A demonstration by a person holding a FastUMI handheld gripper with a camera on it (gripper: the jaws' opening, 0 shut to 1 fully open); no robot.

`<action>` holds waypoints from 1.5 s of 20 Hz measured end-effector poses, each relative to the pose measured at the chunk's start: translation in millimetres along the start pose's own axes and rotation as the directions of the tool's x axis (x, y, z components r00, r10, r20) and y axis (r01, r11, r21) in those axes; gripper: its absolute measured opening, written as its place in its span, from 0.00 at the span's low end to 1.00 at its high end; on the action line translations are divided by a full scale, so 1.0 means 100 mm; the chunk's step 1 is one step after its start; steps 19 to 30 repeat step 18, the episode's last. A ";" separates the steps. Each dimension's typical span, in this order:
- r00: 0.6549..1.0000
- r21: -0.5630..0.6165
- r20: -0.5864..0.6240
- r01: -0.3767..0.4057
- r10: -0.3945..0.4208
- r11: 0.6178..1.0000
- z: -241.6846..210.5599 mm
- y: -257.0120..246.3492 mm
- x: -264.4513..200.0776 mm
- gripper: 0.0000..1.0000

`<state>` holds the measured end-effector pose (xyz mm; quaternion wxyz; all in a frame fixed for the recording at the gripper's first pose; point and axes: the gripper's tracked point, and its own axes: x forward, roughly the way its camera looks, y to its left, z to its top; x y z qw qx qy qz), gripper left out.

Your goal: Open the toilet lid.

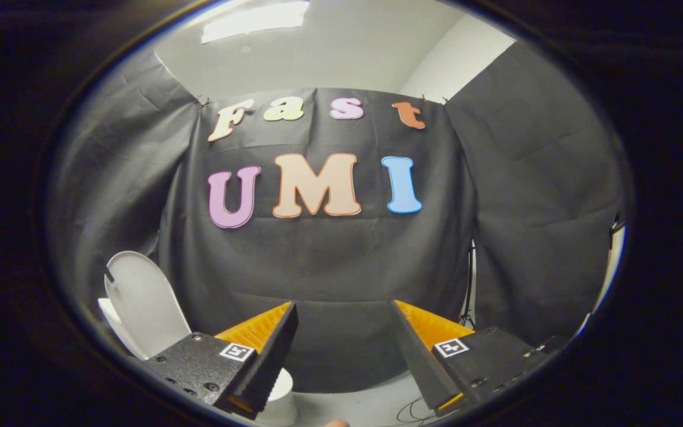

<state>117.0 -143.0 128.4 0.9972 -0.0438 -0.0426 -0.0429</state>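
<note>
The white toilet lid [143, 305] stands raised upright to the left of my fingers, leaning back toward the black cloth wall. A part of the white toilet body [282, 391] shows low down, just behind my left finger. My gripper [344, 311] is open, its two orange-and-black fingers [270, 350] spread wide with nothing between them. It points at the cloth wall, to the right of the lid and apart from it.
Black cloth walls close in ahead and on both sides. A thin stand leg [470, 284] shows in a gap in the cloth at the right. Pale floor with a thin cable [412, 409] lies below my right finger.
</note>
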 end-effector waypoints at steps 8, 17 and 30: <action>0.993 0.001 -0.117 0.025 -0.025 1.000 -0.51 -0.43 0.09 0.75; 0.984 -0.029 -0.179 -0.022 0.016 0.999 -0.84 -0.65 0.20 0.53; 0.981 -0.041 -0.189 -0.039 0.030 0.998 -0.86 -0.63 0.16 0.53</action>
